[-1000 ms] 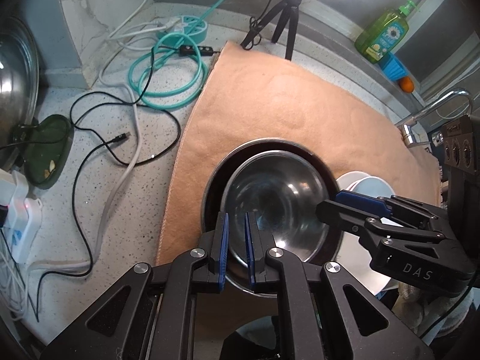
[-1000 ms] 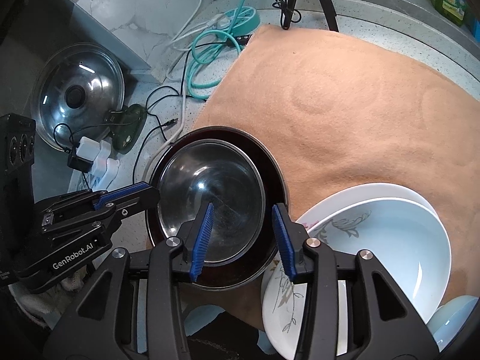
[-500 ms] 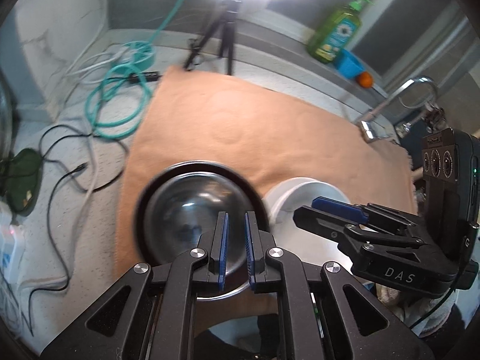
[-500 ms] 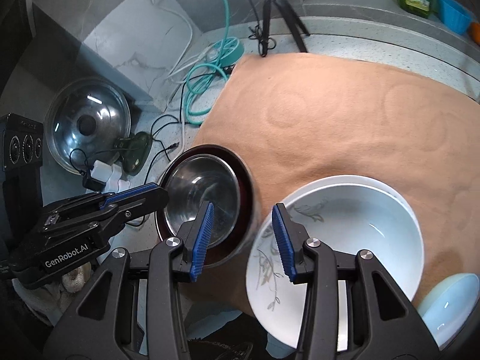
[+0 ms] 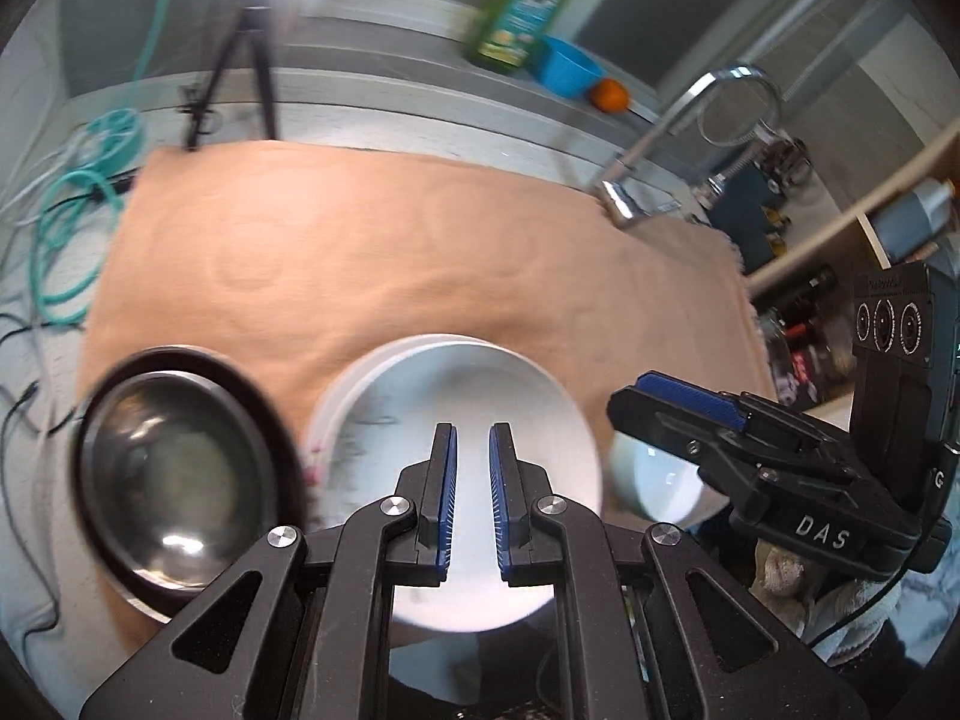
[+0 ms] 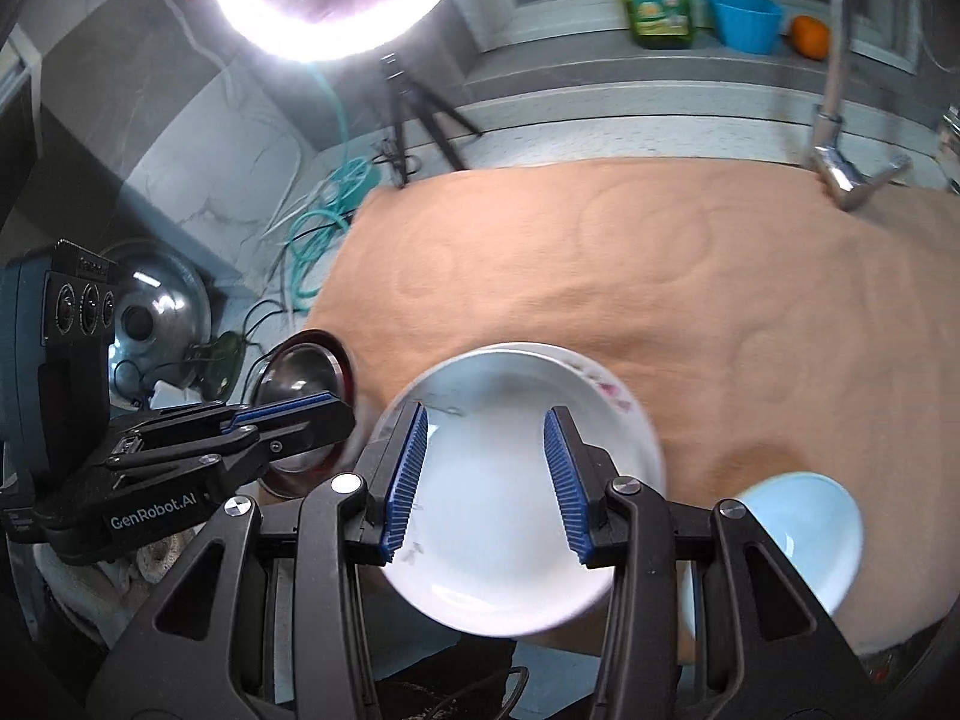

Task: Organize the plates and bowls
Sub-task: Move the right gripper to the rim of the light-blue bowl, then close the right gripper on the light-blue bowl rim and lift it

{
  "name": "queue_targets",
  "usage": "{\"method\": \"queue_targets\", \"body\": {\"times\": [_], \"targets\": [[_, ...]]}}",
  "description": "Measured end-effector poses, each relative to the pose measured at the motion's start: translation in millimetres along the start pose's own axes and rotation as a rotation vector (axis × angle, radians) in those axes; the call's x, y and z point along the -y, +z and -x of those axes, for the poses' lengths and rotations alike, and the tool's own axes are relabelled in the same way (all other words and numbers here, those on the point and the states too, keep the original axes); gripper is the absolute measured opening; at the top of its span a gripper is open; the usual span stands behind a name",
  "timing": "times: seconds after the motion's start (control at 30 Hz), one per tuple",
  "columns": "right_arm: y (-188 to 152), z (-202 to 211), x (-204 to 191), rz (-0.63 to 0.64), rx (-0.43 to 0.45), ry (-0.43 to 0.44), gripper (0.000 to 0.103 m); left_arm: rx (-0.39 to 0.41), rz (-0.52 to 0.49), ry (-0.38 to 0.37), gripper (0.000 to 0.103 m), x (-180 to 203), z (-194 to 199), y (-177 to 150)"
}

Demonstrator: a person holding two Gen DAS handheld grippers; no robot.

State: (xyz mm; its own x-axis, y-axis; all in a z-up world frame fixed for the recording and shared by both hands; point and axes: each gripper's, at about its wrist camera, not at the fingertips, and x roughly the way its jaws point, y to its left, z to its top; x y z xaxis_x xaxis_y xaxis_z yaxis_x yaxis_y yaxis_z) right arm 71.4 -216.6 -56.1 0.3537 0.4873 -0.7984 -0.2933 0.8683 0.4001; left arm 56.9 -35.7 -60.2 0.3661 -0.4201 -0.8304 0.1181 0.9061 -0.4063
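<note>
Both grippers have swung rightward off the steel bowl (image 5: 174, 474); left gripper (image 5: 473, 498) slightly parted, right gripper (image 6: 486, 480) wide, both empty over white plates (image 6: 510, 480). Bare mat (image 6: 660, 276) ahead.

Two wrist fisheyes, both high and close over the front edge of the orange mat (image 5: 372, 264), facing the back wall.
Left view sits left of right view; both share the white plate (image 5: 480, 396) (image 6: 510, 420), steel bowl (image 5: 174, 474) (image 6: 300, 372), faucet (image 5: 678, 138) (image 6: 840, 120).
</note>
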Motion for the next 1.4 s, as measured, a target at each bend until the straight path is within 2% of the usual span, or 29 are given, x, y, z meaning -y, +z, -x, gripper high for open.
{"method": "queue_targets", "body": {"times": [0.33, 0.67, 0.83, 1.2, 1.27, 1.4], "targets": [[-30.2, 45.5, 94.6, -0.196, 0.057, -0.112, 0.042, -0.096, -0.105, -0.078, 0.009, 52.6, -42.1, 3.7], [-68.0, 64.9, 156.6, -0.343, 0.053, -0.183, 0.042, -0.214, -0.178, -0.134, 0.009, 95.8, -90.6, -1.7], [-84.0, 59.2, 177.4, -0.417, 0.026, -0.162, 0.042, -0.255, -0.184, -0.143, 0.009, 105.1, -107.8, -3.0], [-105.5, 41.9, 202.3, -0.528, -0.012, -0.082, 0.041, -0.293, -0.197, -0.127, 0.009, 111.9, -128.4, -2.8], [-107.7, 37.9, 206.0, -0.547, -0.017, -0.056, 0.033, -0.299, -0.199, -0.125, 0.009, 112.6, -131.6, -3.7], [-109.1, 29.5, 205.6, -0.544, -0.036, -0.046, 0.028, -0.311, -0.204, -0.116, 0.009, 112.5, -135.3, -4.8]]}}
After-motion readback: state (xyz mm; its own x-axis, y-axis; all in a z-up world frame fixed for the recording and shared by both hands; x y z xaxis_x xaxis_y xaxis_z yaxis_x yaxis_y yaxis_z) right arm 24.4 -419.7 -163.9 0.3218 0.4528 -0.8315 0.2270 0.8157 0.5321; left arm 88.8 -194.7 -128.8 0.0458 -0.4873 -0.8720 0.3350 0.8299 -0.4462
